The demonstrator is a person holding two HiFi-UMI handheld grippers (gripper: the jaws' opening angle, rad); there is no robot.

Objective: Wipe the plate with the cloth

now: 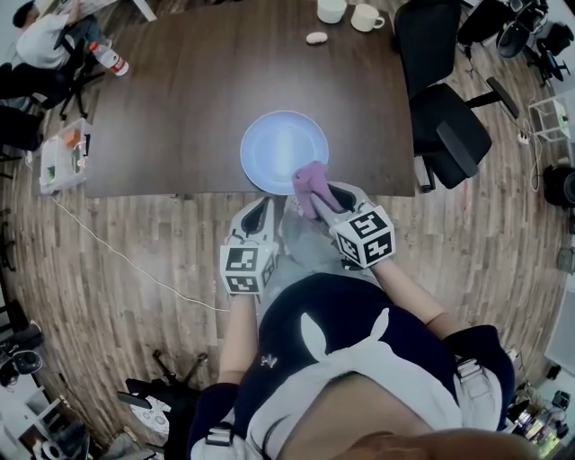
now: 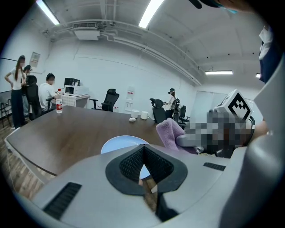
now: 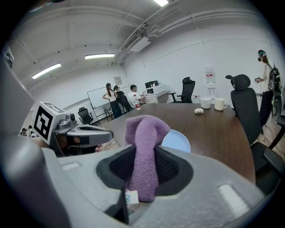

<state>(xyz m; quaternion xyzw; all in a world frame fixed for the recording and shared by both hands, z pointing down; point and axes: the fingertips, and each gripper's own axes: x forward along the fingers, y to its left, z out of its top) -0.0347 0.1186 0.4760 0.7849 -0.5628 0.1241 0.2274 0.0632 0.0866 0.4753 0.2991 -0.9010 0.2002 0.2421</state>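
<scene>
- Left gripper (image 1: 260, 207): held in the person's left hand, just off the near edge of the tabletop (image 1: 189, 90), tips aimed at the plate's near rim
- Left gripper view: the jaw tips of the left gripper (image 2: 143, 151) meet; only a thin gap shows lower down between the black pads, with nothing gripped
- Right gripper (image 1: 322, 199): held beside the left one, on its right, pointing in over the tabletop edge
- Right gripper view: the right gripper (image 3: 143, 171) is clamped on the purple cloth (image 3: 145, 142); the cloth stands bunched above the pads, and a small white label hangs below them
- Cloth (image 1: 310, 181) in the head view: it overlaps the near right rim of the plate (image 1: 278, 148); cannot tell whether it touches
- Plate: round, pale blue, flat on the dark wood tabletop close to the near edge, its upper face bare
- Seen from the left gripper view, the plate (image 2: 116, 144) lies straight ahead, with the cloth (image 2: 170, 131) off to its right
- Black office chair (image 1: 445, 108): at the right side of the tabletop
- Far end of the tabletop: two white cups (image 1: 349, 13) side by side, a small white object (image 1: 316, 38) near them, and a bottle (image 1: 110, 59) at the far left corner
- Background: people are seated and standing at desks
</scene>
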